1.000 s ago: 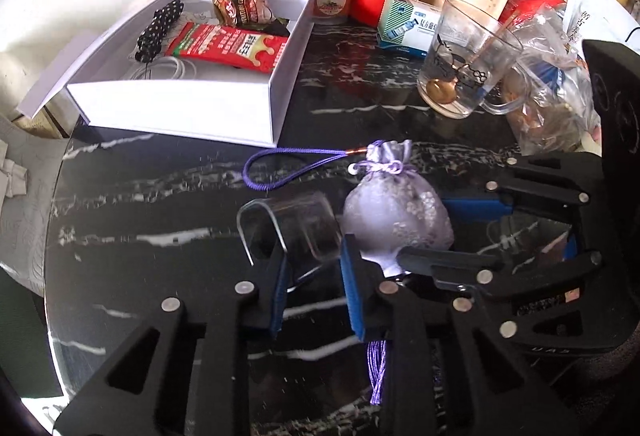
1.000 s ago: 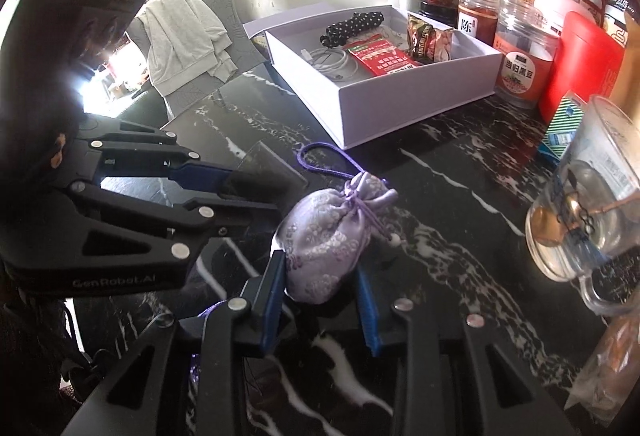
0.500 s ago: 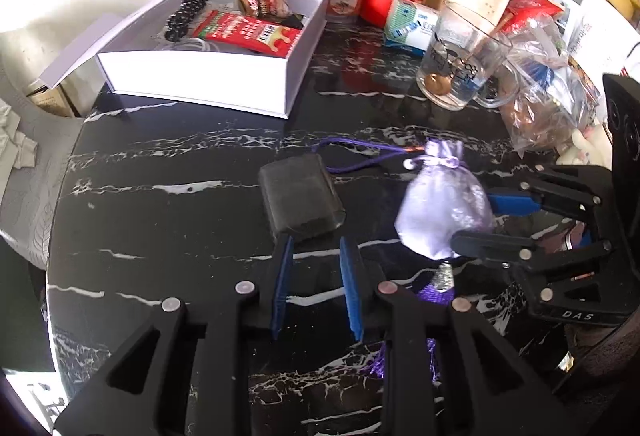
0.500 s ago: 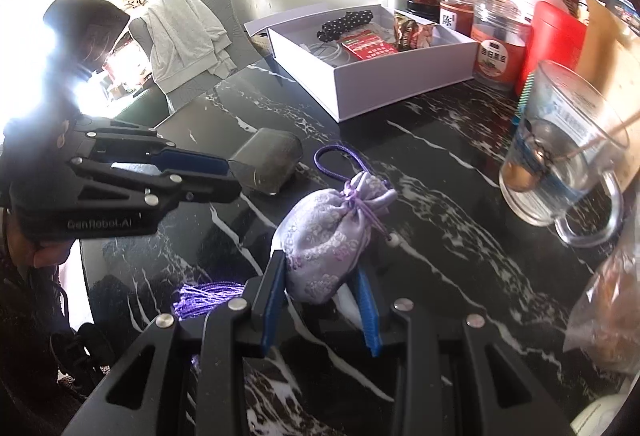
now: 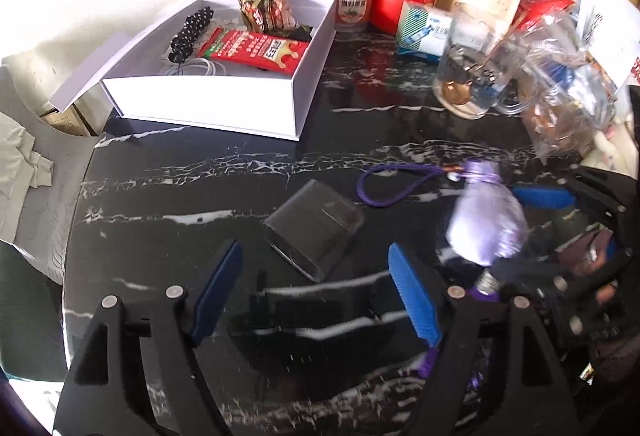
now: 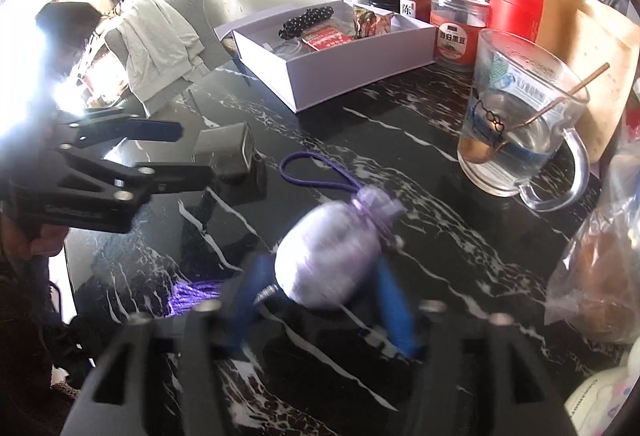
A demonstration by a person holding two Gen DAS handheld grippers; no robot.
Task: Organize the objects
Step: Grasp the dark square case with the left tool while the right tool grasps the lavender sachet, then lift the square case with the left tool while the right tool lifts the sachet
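Lilac sachet pouch (image 6: pixel 328 260): drawstring bag of pale purple patterned cloth, lying on the black marble table (image 5: pixel 200 195) between the blue pads of the right gripper (image 6: pixel 320 296). Its purple cord loop (image 6: pixel 304 171) trails away across the stone and a purple tassel (image 6: pixel 192 296) lies at its base. The pouch and pads are motion-blurred, so contact is hard to judge, but the pads appear to stand just clear of the cloth.

Right gripper: jaws have just been opening, spread to either side of the pouch.

Clear plastic case (image 5: pixel 316 232): small, smoky and empty, lying on its side on the table just beyond the left gripper (image 5: pixel 312 288), touching neither pad.

Left gripper: jaws have just been opening and stand wide apart with nothing between them.

White box (image 5: pixel 208 107): open, lid folded back, at the far side of the table. It holds a string of black beads (image 5: pixel 190 31), a red sachet packet (image 5: pixel 256 51), a crumpled snack packet (image 5: pixel 268 11) and a coiled white cable (image 5: pixel 200 69).

Glass mug (image 6: pixel 520 123): near the pouch, upright, with a copper spoon (image 6: pixel 532 115) inside.

Jars (image 6: pixel 456 23) and a red canister (image 6: pixel 516 11): ranged behind the box.
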